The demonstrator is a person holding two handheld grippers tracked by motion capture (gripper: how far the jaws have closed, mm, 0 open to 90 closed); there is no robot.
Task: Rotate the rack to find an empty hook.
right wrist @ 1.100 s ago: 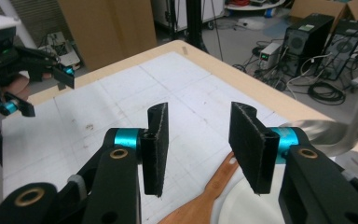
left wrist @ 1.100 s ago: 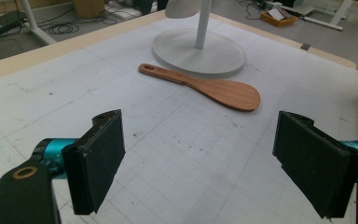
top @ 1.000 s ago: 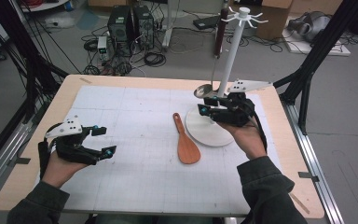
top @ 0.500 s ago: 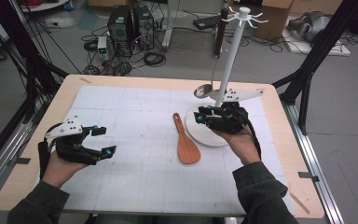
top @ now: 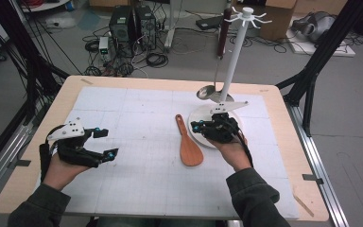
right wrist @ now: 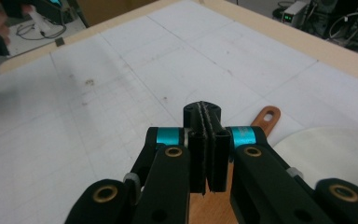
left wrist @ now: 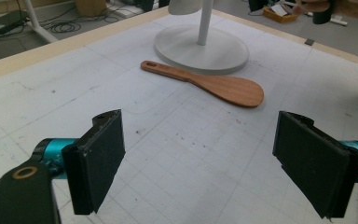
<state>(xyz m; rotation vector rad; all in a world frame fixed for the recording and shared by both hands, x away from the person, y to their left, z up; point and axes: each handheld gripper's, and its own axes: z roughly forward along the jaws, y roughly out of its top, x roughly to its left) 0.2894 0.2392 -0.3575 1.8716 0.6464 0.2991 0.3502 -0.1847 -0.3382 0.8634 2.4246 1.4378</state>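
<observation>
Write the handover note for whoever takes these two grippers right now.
Left gripper: jaws wide open, holding nothing, low over the mat at the table's left side.
Right gripper: jaws shut with nothing between them, hovering over the stand's round base, just right of the wooden rice paddle.
Paddle: flat on the mat, handle hole pointing away from the person, touching neither gripper.
Ladle: hanging from the white hook stand.
Done: ladle is hung.
Left, probably: open the right jaws, pick up the paddle and hang it by its hole on a free hook.
</observation>
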